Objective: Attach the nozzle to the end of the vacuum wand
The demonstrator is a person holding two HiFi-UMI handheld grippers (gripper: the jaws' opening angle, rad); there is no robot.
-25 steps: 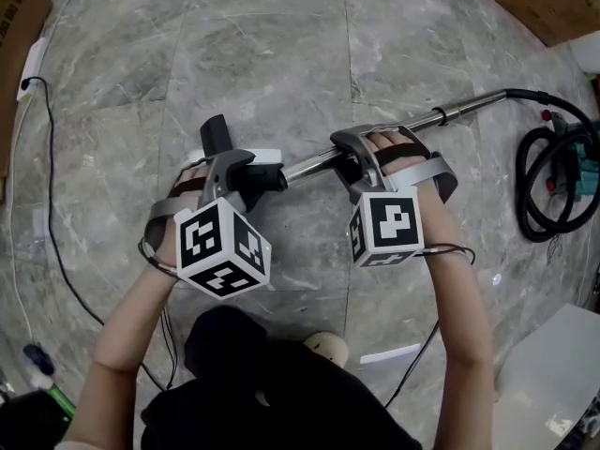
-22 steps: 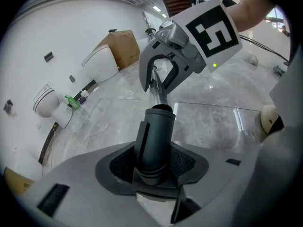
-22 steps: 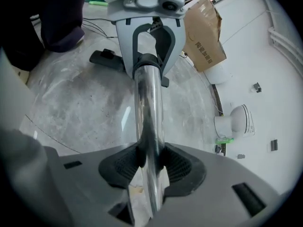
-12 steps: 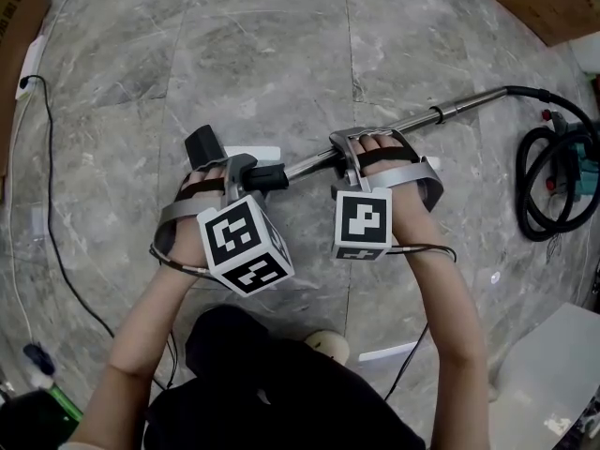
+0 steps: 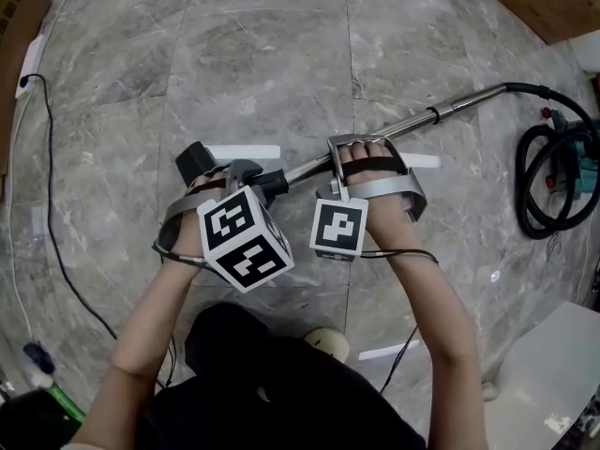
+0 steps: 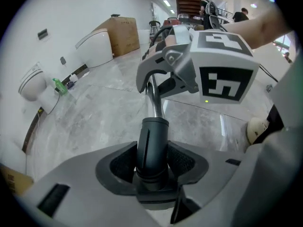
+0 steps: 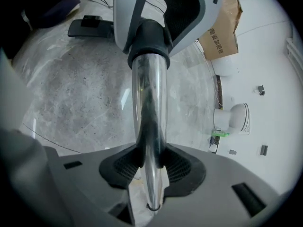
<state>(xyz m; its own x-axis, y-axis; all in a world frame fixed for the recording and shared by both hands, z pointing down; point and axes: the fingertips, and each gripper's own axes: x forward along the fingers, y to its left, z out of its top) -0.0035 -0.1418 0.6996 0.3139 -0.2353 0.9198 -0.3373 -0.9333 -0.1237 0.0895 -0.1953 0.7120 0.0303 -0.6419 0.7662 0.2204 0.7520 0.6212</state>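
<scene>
clamping nozzle (image 6: pixel 154 136) in left tongs (image 6: pixel 152 167), wand (image 7: pixel 149 98) in right tongs (image 7: pixel 150 167); both pitched steeply down, side by side

Bright, even light; sharp pictures, fisheye-bent edges, soft shadows.

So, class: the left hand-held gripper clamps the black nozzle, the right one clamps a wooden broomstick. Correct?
Not a wooden broomstick: the right hand-held gripper clamps the shiny metal vacuum wand, as the right gripper view shows. The rest stands.
</scene>
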